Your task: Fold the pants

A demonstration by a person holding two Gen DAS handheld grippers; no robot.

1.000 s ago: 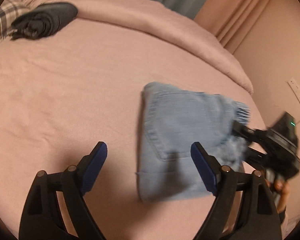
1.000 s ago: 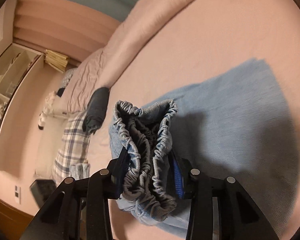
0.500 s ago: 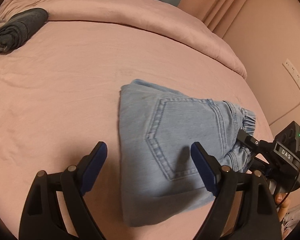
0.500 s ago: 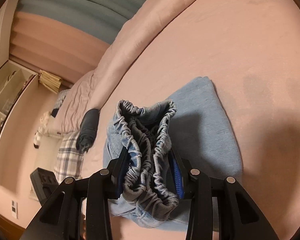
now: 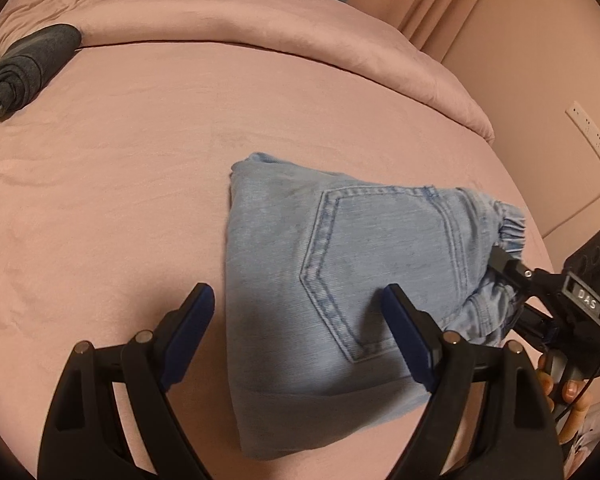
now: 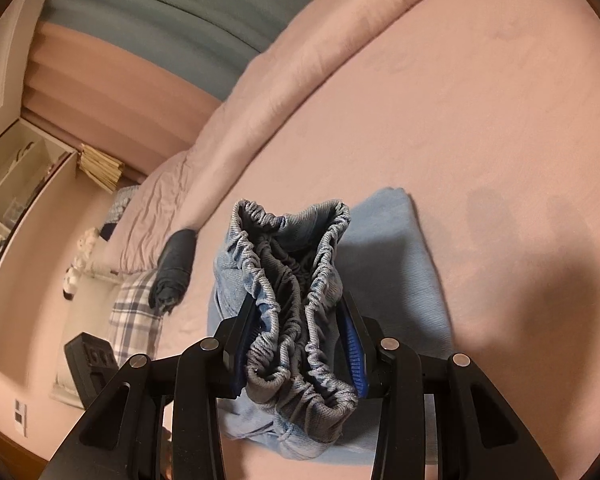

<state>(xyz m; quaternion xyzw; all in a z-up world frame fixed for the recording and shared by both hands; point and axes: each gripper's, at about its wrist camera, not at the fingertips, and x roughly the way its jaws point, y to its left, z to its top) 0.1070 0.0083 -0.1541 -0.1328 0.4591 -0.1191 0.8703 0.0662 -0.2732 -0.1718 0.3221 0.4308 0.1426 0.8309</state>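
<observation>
folded pants (image 5: pixel 340 280) lie near the bed's (image 5: pixel 120 160) right edge; right gripper (image 6: pixel 300 336) pinches their bunched elastic waistband (image 6: pixel 292 280), seen close only there; left gripper (image 5: pixel 296 328) hangs spread above the pocket.

The pants (image 5: pixel 340 280) now lie folded smaller, apparently settled on the bed (image 5: pixel 120 160).

Light blue denim pants (image 5: pixel 340 276), folded into a compact wedge, back pocket facing up. Lying on the pink bed (image 5: pixel 120 184) near its right edge, well clear of the rolled duvet along the far edge. Elastic waistband (image 6: pixel 296 288) bunched into ruffled layers and lifted off the bed, grey inner side showing; folded end flat.
</observation>
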